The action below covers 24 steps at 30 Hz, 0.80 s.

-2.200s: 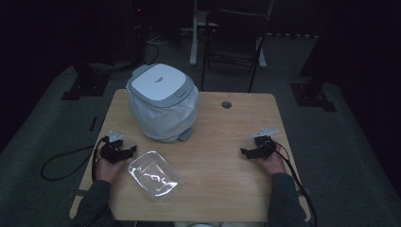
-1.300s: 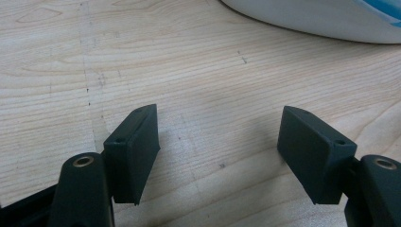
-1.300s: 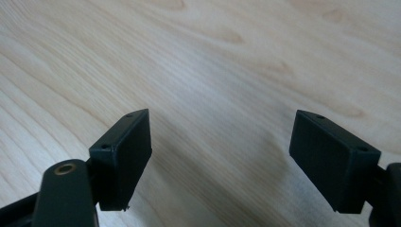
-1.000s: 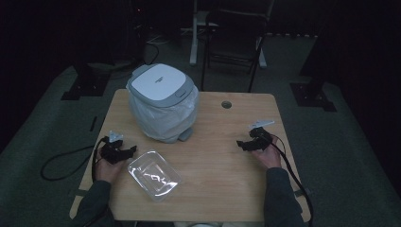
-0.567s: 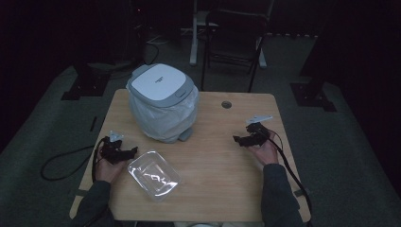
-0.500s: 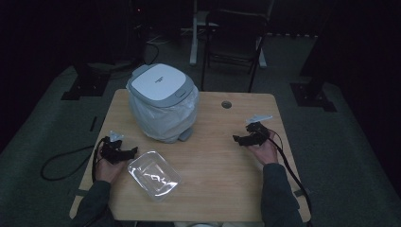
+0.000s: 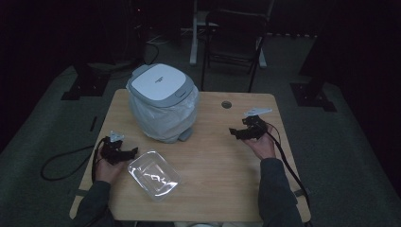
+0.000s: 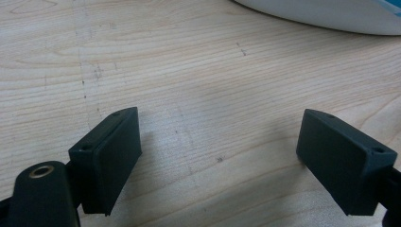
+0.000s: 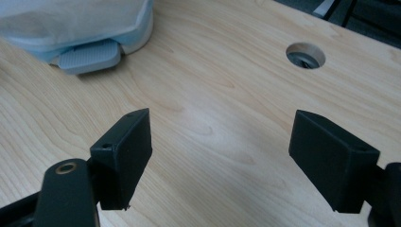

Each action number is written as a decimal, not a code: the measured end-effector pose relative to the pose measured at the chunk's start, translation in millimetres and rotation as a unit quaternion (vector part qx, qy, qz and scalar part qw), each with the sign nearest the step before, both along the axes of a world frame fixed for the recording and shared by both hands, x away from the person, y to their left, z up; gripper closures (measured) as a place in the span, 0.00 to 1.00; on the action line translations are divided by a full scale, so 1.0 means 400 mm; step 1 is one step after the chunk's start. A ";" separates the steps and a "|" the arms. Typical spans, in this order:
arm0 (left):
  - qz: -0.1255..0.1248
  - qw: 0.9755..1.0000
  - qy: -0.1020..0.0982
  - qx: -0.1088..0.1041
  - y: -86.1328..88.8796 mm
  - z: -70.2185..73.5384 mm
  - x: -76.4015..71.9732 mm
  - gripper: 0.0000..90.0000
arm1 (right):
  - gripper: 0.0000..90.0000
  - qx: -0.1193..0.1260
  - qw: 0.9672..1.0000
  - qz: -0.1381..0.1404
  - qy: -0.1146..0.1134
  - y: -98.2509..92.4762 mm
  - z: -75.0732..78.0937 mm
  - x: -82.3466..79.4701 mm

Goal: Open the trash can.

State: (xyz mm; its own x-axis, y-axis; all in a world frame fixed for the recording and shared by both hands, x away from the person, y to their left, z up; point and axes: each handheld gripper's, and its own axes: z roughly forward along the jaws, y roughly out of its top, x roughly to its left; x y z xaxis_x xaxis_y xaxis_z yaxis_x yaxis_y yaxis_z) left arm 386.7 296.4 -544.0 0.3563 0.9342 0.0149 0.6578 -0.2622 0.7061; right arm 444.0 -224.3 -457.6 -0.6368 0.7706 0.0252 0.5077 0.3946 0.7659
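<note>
Right hand-held gripper has risen; jaws apart, empty.

High view dim, its surroundings nearly black; both gripper views bright, sharp, with soft, perhaps overhead, shadows.

1. Bare counter lies between the two tools — open passage across the middle.
2. The bagged bin blocks the far left.
3. A clear tray sits just beside the left tool.

Dim room, grey carpet floor, black chair behind wooden table — dark walls.
</note>
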 end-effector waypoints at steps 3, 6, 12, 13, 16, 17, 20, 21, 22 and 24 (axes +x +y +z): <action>0.000 1.000 0.000 0.000 0.000 0.000 0.000 0.17 | 0.24 0.002 1.000 0.003 -0.003 0.004 0.006 0.001; -0.001 1.000 0.000 0.000 0.000 0.000 0.000 0.17 | 0.24 0.001 1.000 0.006 -0.005 0.015 0.016 0.004; 0.000 1.000 -0.001 -0.001 -0.001 0.000 -0.001 0.17 | 0.26 0.000 1.000 0.012 -0.013 0.034 0.031 0.007; 0.000 1.000 -0.001 -0.001 -0.001 0.000 -0.001 0.17 | 0.27 0.001 1.000 0.012 -0.014 0.036 0.035 0.007; 0.000 1.000 -0.001 -0.001 -0.001 -0.001 -0.001 0.17 | 0.29 0.006 1.000 0.016 -0.016 0.041 0.042 0.008; 0.000 1.000 -0.001 -0.001 -0.001 -0.001 -0.002 0.17 | 0.33 0.010 1.000 0.021 -0.018 0.047 0.050 0.008; 0.002 1.000 -0.001 -0.001 -0.002 0.000 -0.002 0.17 | 0.38 0.015 0.999 0.028 -0.020 0.052 0.060 0.009; 0.002 1.000 -0.001 0.000 -0.002 0.000 -0.003 0.17 | 0.41 0.019 0.999 0.033 -0.021 0.055 0.064 0.009; 0.003 1.000 -0.001 -0.001 -0.002 0.000 -0.003 0.17 | 0.44 0.022 0.999 0.036 -0.019 0.057 0.067 0.008; 0.003 1.000 -0.001 0.000 -0.003 0.000 -0.004 0.17 | 0.46 0.022 0.999 0.043 -0.020 0.064 0.072 0.008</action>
